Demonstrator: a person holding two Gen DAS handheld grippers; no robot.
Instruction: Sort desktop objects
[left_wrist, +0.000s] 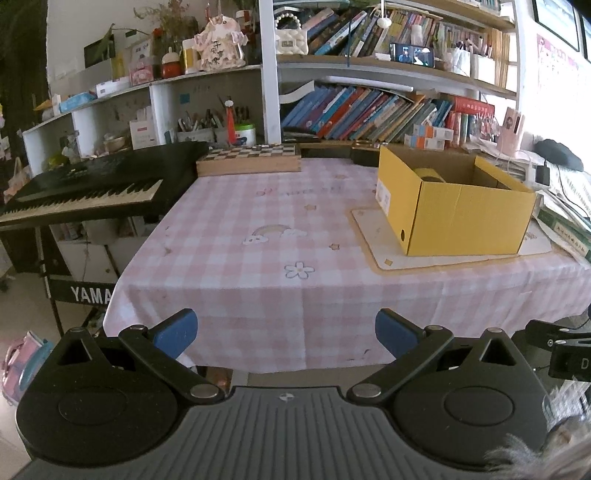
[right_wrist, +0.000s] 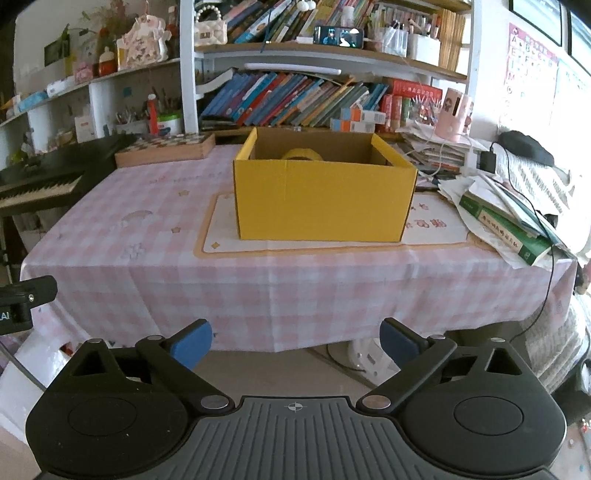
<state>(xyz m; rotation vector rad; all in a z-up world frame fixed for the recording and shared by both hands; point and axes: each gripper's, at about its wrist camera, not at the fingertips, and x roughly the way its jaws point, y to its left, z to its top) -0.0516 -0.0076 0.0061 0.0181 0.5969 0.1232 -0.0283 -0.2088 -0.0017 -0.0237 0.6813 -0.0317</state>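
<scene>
I see both grippers released, nothing between the blue fingers. Left gripper (left_wrist: 286, 334) hangs off the near edge of the counter (left_wrist: 236, 258), fingers spread wide; right gripper (right_wrist: 295, 341) likewise, fingers (right_wrist: 194, 341) apart, short of the cloth's front hem.

Counter carries a pink-and-white checked cloth with rainbow and flower prints. On it, toward the right, a cream placemat (right_wrist: 221, 236) with the open yellow cardboard box (right_wrist: 325, 199) standing on it. A yellow tape roll (right_wrist: 301, 154) sits inside the box, only its top visible.

Wooden chessboard case (left_wrist: 248, 159) lies at the far edge. Black keyboard (left_wrist: 92, 188) stands beside the counter at left. Stacked books and papers (right_wrist: 506, 225) crowd the right end. Bookshelves (left_wrist: 369, 110) fill the back wall.
</scene>
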